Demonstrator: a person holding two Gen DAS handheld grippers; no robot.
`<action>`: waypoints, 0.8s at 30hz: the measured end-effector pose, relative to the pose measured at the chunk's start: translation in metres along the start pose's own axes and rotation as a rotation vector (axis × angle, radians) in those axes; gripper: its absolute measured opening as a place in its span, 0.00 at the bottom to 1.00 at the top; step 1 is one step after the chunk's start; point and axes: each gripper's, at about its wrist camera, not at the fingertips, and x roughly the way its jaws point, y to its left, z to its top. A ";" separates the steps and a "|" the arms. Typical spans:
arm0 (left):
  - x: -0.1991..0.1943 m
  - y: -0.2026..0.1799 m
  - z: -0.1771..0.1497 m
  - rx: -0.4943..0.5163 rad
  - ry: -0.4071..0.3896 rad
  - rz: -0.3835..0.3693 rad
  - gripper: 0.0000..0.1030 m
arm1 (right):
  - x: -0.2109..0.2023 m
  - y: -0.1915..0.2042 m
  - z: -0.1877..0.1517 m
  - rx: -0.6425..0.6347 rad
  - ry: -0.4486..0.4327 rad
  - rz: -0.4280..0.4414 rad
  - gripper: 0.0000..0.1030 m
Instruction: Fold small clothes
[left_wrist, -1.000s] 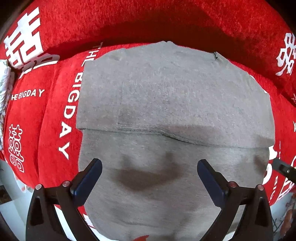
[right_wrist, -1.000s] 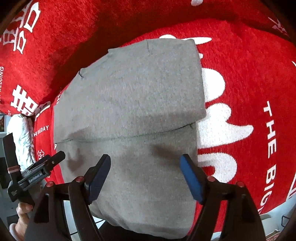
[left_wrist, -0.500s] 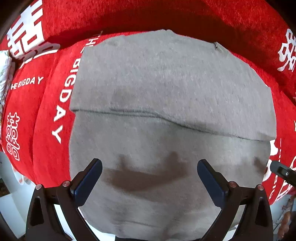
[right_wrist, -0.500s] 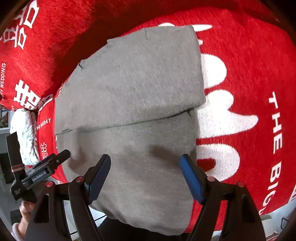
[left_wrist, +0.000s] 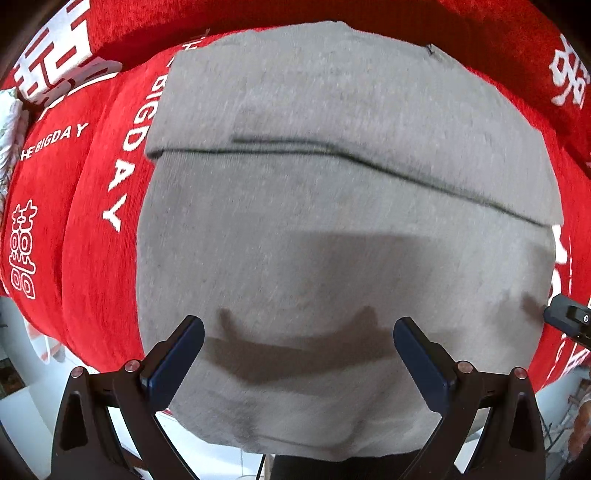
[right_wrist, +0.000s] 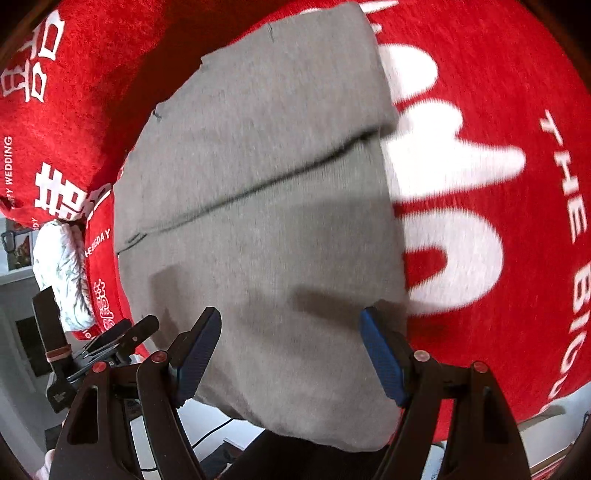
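A grey garment (left_wrist: 332, 229) lies on a red cloth, with its far part folded over the near part along a seam across the middle. It also shows in the right wrist view (right_wrist: 266, 221). Its near edge hangs over the front edge of the surface. My left gripper (left_wrist: 295, 354) is open and empty just above the garment's near part. My right gripper (right_wrist: 288, 350) is open and empty above the near right part. The left gripper also shows in the right wrist view (right_wrist: 110, 339), at the garment's left edge.
The red cloth (right_wrist: 498, 110) with white lettering covers the cushioned surface and rises at the back (left_wrist: 258, 14). A white patterned fabric (right_wrist: 62, 266) lies at the far left. A pale floor (left_wrist: 33, 417) shows below the front edge.
Both grippers have moved forward and lower over the garment, which now looks larger in both views. Both stay open. The garment has not changed shape.
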 end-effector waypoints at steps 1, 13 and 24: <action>0.001 0.002 -0.003 0.002 0.000 -0.002 1.00 | 0.002 0.000 -0.005 0.003 0.002 0.001 0.78; -0.002 0.046 -0.066 0.016 -0.017 -0.042 1.00 | 0.016 0.011 -0.067 0.025 0.018 0.026 0.78; 0.037 0.110 -0.146 -0.019 0.112 -0.119 1.00 | 0.051 -0.025 -0.149 0.045 0.186 0.003 0.78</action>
